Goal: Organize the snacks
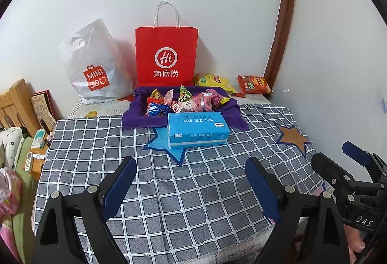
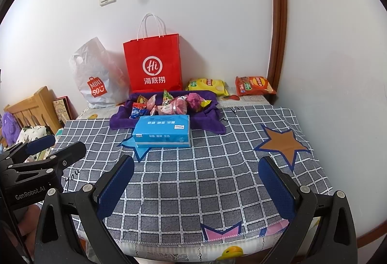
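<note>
Small snacks: a heap of little wrapped packets (image 1: pixel 180 100) lies inside a purple cloth-lined tray (image 1: pixel 135 116) at the far middle of the table, in front of the red paper bag (image 1: pixel 166 56).
Chip bags: a yellow chip bag (image 1: pixel 215 82) and an orange chip bag (image 1: pixel 254 84) lie flat on the table outside the tray, to its right against the wall, near each other but apart.
Tissue pack: a blue tissue pack (image 1: pixel 198 129) sits just in front of the tray, touching its near edge, between the grippers and the snacks.
Long axes: both chip bags and the tissue pack lie with their long sides running left to right across the view.
Left gripper (image 1: pixel 191 181): fingers spread wide, holding nothing, over the near edge of the checked tablecloth (image 1: pixel 169 191).
Right gripper (image 2: pixel 196 181): fingers likewise wide apart and empty, beside the left one.
Key relation: the snacks lie straight ahead and well apart from both grippers; the two chip bags are ahead and to the right, so the right gripper looks nearer to them, and the tissue pack blocks a low straight path to the tray.
Stage: the scene fits either chip bags awaiting sorting or snacks already laid out as wanted; I cannot tell which.
Other: a white plastic shopping bag (image 1: pixel 96 65) stands left of the red bag.
</note>
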`<action>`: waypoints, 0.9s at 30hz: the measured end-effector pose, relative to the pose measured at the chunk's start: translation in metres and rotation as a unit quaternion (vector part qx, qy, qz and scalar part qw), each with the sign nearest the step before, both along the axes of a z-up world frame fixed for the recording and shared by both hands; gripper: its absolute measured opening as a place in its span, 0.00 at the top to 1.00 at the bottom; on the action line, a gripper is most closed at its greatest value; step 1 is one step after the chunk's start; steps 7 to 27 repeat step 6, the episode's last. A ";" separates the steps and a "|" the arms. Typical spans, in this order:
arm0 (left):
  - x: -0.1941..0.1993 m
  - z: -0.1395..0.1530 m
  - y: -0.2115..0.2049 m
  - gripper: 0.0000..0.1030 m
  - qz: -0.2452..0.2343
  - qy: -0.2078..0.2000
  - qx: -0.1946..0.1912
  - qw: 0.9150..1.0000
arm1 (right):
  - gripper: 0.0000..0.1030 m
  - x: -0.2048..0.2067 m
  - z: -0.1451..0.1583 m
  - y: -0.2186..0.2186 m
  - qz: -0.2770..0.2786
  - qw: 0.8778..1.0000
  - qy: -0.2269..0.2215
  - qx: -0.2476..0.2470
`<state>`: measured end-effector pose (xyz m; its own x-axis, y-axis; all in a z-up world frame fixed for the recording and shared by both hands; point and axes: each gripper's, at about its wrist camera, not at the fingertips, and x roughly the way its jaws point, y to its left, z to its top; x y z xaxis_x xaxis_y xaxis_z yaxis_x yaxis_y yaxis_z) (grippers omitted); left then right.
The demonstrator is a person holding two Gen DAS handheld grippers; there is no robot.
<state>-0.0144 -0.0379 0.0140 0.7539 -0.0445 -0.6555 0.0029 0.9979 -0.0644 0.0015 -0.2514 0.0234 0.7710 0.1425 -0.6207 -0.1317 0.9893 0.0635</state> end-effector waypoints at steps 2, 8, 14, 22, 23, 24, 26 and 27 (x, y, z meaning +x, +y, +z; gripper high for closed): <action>0.000 0.000 0.000 0.12 0.001 -0.001 0.000 1.000 | 0.02 0.000 0.000 0.000 0.001 1.000 0.000 0.001; 0.000 -0.001 0.000 0.12 0.003 -0.001 0.000 1.000 | 0.02 -0.002 -0.001 0.001 0.005 1.000 -0.002 0.001; 0.000 -0.001 0.000 0.12 0.003 -0.001 0.000 1.000 | 0.02 -0.002 -0.001 0.001 0.005 1.000 -0.002 0.001; 0.000 -0.001 0.000 0.12 0.003 -0.001 0.000 1.000 | 0.02 -0.002 -0.001 0.001 0.005 1.000 -0.002 0.001; 0.000 -0.001 0.000 0.12 0.003 -0.001 0.000 1.000 | 0.02 -0.002 -0.001 0.001 0.005 1.000 -0.002 0.001; 0.000 -0.001 0.000 0.12 0.003 -0.001 0.000 1.000 | 0.02 -0.002 -0.001 0.001 0.005 1.000 -0.002 0.001; 0.000 -0.001 0.000 0.12 0.003 -0.001 0.000 1.000 | 0.02 -0.002 -0.001 0.001 0.005 1.000 -0.002 0.001; 0.000 -0.001 0.000 0.12 0.003 -0.001 0.000 1.000 | 0.02 -0.002 -0.001 0.001 0.005 1.000 -0.002 0.001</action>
